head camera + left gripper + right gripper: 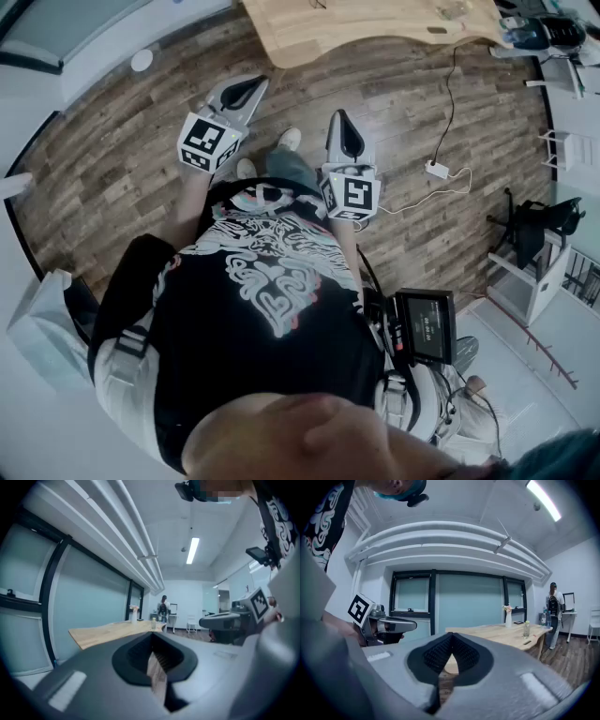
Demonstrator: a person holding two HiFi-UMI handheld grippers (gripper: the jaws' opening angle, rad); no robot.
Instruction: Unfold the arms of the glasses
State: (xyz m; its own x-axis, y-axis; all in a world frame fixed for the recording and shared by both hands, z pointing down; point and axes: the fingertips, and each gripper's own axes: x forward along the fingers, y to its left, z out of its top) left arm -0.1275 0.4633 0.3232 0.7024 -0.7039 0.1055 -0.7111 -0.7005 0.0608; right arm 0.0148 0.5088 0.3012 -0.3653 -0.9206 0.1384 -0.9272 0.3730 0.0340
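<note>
- Head view first: left claw (251, 84) and right claw (340, 117) are both held out in front of the person's black T-shirt with the white swirly print (272, 281). Both point away over the brown wood-plank floor (112, 159). Pale wooden table with a wavy edge (375, 23) sits out ahead of both claws, well apart from them. White power strip (437, 170) lies on the floor off to the right claw's right.
- Left gripper view: left claw (152, 635) is clenched, tips meeting, nothing pinched between them. Only a sliver of floor shows through the gap lower down. The table (108, 631) is ahead and to its left. The right claw (206, 620) pokes in on its right, roughly level with it and not touching.
- Right gripper view: right claw (451, 637) is also clenched on nothing, with a bit of table (506, 634) showing through the small gap under the tips. The left claw (410, 625) is just off to its left. White vase with pinkish flowers (508, 616) and a clear plastic bottle (526, 629) stand on the table, ahead and to the right. A person with a dark backpack (553, 604) stands past the table's far end.
- Glasses: can't spot them in any of the views.
</note>
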